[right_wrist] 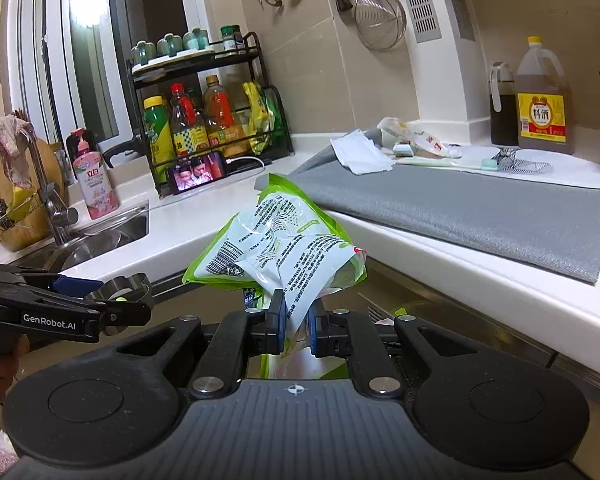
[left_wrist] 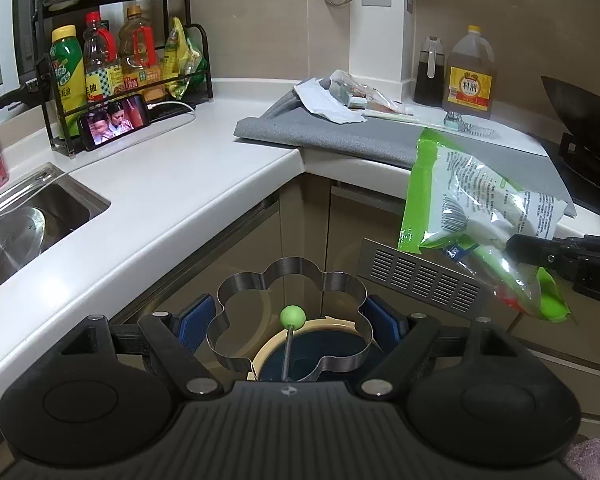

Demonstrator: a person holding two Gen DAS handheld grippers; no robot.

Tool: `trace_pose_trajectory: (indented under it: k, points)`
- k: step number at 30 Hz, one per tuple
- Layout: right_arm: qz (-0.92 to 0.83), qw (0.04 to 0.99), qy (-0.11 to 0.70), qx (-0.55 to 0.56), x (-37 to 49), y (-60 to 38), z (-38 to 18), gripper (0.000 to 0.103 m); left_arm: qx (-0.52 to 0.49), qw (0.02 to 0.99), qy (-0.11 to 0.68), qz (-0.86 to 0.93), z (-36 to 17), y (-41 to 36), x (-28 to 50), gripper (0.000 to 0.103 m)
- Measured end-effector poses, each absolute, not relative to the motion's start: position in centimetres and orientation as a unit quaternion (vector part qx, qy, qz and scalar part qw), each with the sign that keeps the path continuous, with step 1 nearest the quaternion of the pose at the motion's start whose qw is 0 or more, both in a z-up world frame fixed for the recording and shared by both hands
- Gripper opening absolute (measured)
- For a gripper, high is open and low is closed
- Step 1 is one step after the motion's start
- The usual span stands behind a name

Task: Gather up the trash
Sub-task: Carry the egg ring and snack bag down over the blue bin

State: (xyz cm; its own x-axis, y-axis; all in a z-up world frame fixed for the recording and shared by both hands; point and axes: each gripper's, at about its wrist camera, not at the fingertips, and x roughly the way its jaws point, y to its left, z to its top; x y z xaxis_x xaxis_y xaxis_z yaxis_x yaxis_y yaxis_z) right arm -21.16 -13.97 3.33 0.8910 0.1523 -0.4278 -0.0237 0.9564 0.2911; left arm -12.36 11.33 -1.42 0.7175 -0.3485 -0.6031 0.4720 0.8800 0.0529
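A: Biggest thing first?
B: The white L-shaped countertop, with a grey fabric mat lying across its right-hand run. At the back of that mat sits a loose heap of white paper and clear plastic wrappers

A: And the trash in hand?
B: A crumpled green-and-white printed plastic bag, up in the air in front of the counter edge, off the mat. The right gripper has its blue pads pinched nearly together on the bag's lower end, so the bag stands above the jaws

A: The other gripper?
B: The left gripper is spread wide, its blue pads pressing on both sides of a flower-shaped steel ring mould with a green ball-tipped handle. Below it there's a round bin with a cream rim
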Motion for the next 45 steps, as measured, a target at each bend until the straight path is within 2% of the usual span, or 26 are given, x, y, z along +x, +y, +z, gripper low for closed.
trace_pose_trajectory:
  k: [45]
  points:
    - [0.044,0.943,0.301,0.133,-17.3,-12.9,0.4,0.013,0.085,0.907,0.351,-0.216,-4.3,10.9,-9.5,0.085]
